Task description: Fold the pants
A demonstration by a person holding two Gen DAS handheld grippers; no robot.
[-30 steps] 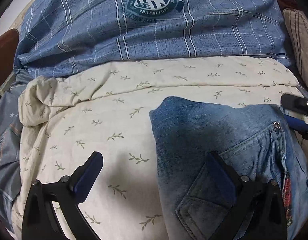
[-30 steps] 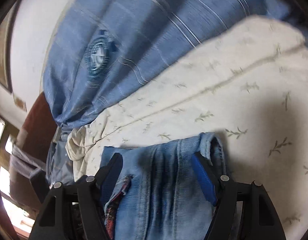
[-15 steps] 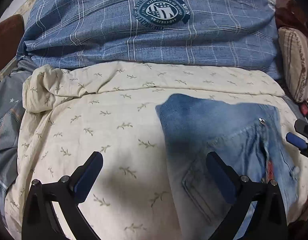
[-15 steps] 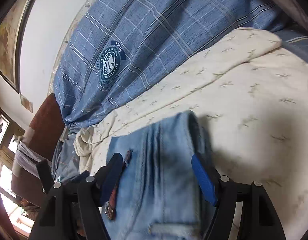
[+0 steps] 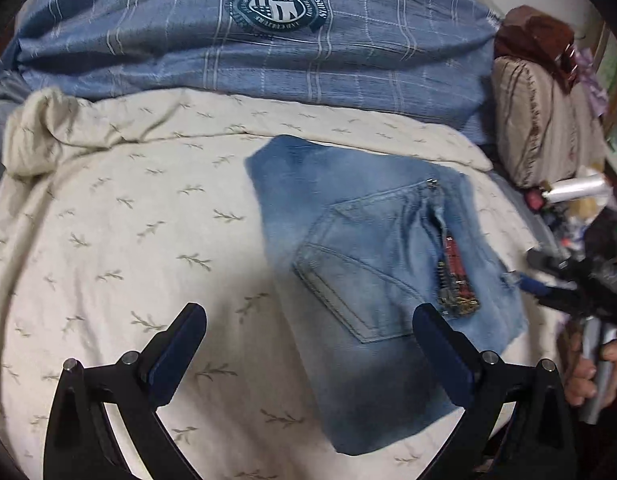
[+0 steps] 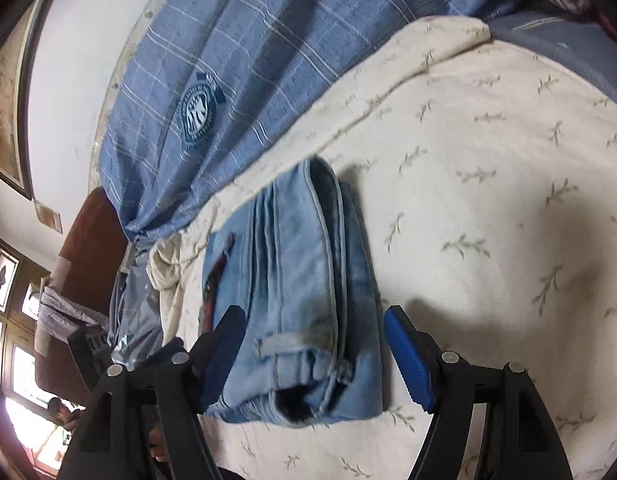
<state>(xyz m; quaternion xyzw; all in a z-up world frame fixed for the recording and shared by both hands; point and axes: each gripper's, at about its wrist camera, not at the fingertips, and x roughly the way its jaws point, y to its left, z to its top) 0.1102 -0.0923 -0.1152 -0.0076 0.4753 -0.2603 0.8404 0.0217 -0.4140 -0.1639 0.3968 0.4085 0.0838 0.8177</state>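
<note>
Light blue jeans (image 5: 372, 256) lie folded into a thick bundle on the cream leaf-print sheet (image 5: 120, 240), back pocket and red label facing up. My left gripper (image 5: 310, 320) hovers open above the bundle's near left part and touches nothing. In the right wrist view the jeans (image 6: 300, 300) lie lengthwise, their rolled end showing near the camera. My right gripper (image 6: 314, 324) is open and straddles that end, pads not pressing. From the left wrist view the right gripper (image 5: 542, 274) sits at the bundle's right edge, held by a hand (image 5: 588, 376).
A blue plaid duvet (image 5: 268, 60) with a round crest is heaped behind the sheet. A striped beige pillow (image 5: 540, 128) and small clutter (image 5: 572, 192) lie at the far right. In the right wrist view a brown headboard (image 6: 88, 248) and a white wall (image 6: 88, 80) stand at the left.
Both grippers have drawn back from the jeans, which stay on the sheet. The whole folded bundle and its near end now show. Both stay open.
</note>
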